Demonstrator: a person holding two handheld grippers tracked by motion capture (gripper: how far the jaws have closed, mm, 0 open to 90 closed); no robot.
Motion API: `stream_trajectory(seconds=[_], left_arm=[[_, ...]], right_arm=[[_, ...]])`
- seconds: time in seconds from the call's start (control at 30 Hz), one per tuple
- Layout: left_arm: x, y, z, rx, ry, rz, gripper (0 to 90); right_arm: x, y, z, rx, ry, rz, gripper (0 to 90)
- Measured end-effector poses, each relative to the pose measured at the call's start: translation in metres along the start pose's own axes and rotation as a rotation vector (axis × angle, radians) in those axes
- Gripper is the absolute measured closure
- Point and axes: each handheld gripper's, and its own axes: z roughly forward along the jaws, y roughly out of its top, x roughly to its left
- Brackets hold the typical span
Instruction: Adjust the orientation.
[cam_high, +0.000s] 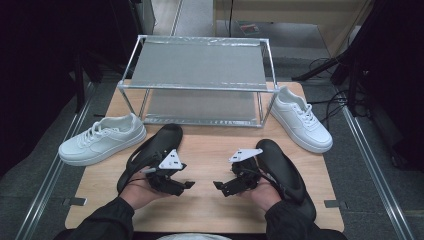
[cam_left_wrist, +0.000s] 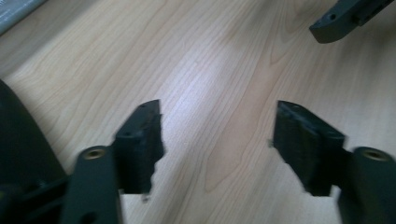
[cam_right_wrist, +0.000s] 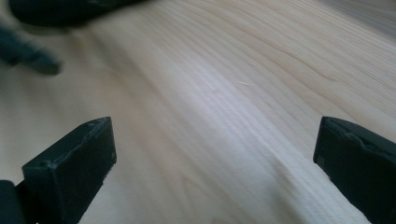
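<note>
High view: left gripper (cam_high: 189, 184) and right gripper (cam_high: 218, 185) low over wooden surface (cam_high: 207, 210), tips facing each other, apart. Left gripper view: fingers (cam_left_wrist: 140, 144) wide, bare wood between them, nothing held. Right gripper view: fingers (cam_right_wrist: 74, 163) wide too, nothing held. Left black shoe (cam_high: 150, 147) just behind left fingers; right black shoe (cam_high: 285, 167) beside right fingers. White sneakers (cam_high: 102, 140), (cam_high: 300, 120) farther out, flanking metal rack (cam_high: 197, 80).

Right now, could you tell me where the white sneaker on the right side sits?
In the high view, the right white sneaker lies at the table's far right edge, beside the metal rack's right front leg and beyond the right black shoe.
</note>
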Motion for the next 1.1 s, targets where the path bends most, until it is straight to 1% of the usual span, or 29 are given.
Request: stream_trajectory(seconds=[0.07,0.13,0.2,0.23,0.3,0.33,0.37,0.4,0.43,0.47,0.5,0.57,0.6,0.63,0.7,0.73,0.77,0.8,0.83,0.87,0.9,0.97,1.0,1.03,1.07,1.1], left_arm=[[0.004,0.002,-0.003,0.010,-0.020,-0.033,36.9],[0.009,0.004,-0.004,0.027,-0.043,-0.044,37.1],[0.011,0.004,-0.004,0.026,-0.046,-0.045,37.1],[0.011,0.004,-0.005,0.026,-0.047,-0.047,37.1],[0.013,0.003,-0.006,0.020,-0.050,-0.053,37.4],[0.015,0.003,-0.008,0.019,-0.048,-0.050,37.1],[0.016,0.003,-0.009,0.015,-0.046,-0.056,37.1],[0.017,0.003,-0.010,0.013,-0.055,-0.063,37.5],[0.019,0.002,-0.012,0.016,-0.066,-0.067,37.5],[0.020,0.002,-0.013,0.019,-0.074,-0.077,39.6],[0.021,0.001,-0.014,0.022,-0.078,-0.078,40.6],[0.023,0.001,-0.016,0.018,-0.075,-0.088,40.8],[0.023,0.001,-0.018,0.015,-0.070,-0.089,41.2],[0.024,0.001,-0.018,0.012,-0.062,-0.086,41.3],[0.025,0.001,-0.020,0.010,-0.059,-0.079,41.6],[0.026,0.001,-0.021,0.006,-0.051,-0.078,42.2],[0.026,0.001,-0.021,0.006,-0.051,-0.078,42.7],[0.027,0.001,-0.021,0.004,-0.055,-0.076,42.7],[0.029,0.002,-0.022,0.003,-0.060,-0.076,42.7],[0.031,0.002,-0.023,0.007,-0.074,-0.082,42.6],[0.033,0.003,-0.024,0.008,-0.084,-0.089,42.0],[0.036,0.002,-0.026,-0.004,-0.080,-0.099,41.6],[0.037,0.001,-0.028,-0.008,-0.070,-0.099,41.5],[0.038,0.001,-0.029,-0.012,-0.063,-0.099,41.3],[0.040,0.000,-0.030,-0.017,-0.063,-0.105,41.0],[0.041,0.000,-0.032,-0.017,-0.061,-0.108,41.0]], right_arm=[[-0.001,0.001,-0.001,-0.004,0.003,0.009,0.0],[-0.002,0.001,-0.004,-0.032,-0.005,-0.003,0.0],[-0.002,0.002,-0.007,-0.044,0.014,0.002,0.8],[-0.003,0.003,-0.008,-0.044,0.026,-0.001,3.4],[-0.003,0.003,-0.011,-0.057,0.064,-0.014,13.6],[-0.002,0.003,-0.014,-0.059,0.091,-0.006,14.4],[-0.002,0.003,-0.014,-0.059,0.091,-0.006,14.4],[-0.002,0.003,-0.015,-0.026,0.115,0.015,27.2],[-0.002,0.003,-0.015,-0.026,0.115,0.015,27.2],[-0.001,0.003,-0.017,-0.005,0.111,0.022,29.9],[0.000,0.004,-0.018,0.004,0.098,0.019,31.2],[0.002,0.005,-0.022,-0.019,0.063,-0.021,36.9],[0.003,0.006,-0.025,-0.035,0.043,-0.054,37.9],[0.004,0.009,-0.029,-0.056,0.008,-0.081,39.2],[0.003,0.010,-0.030,-0.058,0.003,-0.082,39.4],[0.001,0.011,-0.031,-0.054,0.007,-0.090,40.5],[0.001,0.011,-0.031,-0.054,0.007,-0.090,40.5],[-0.001,0.013,-0.032,-0.051,0.002,-0.061,40.5],[-0.001,0.013,-0.032,-0.051,0.002,-0.061,40.5],[-0.003,0.015,-0.033,-0.055,0.001,-0.038,41.6],[-0.004,0.015,-0.034,-0.059,-0.001,-0.028,42.4],[-0.005,0.016,-0.036,-0.077,-0.006,-0.026,41.8],[-0.005,0.017,-0.037,-0.080,-0.007,-0.022,41.0],[-0.006,0.017,-0.037,-0.077,-0.015,-0.013,39.5],[-0.007,0.017,-0.039,-0.064,-0.031,-0.003,41.2],[-0.007,0.017,-0.039,-0.064,-0.031,-0.003,41.2]])
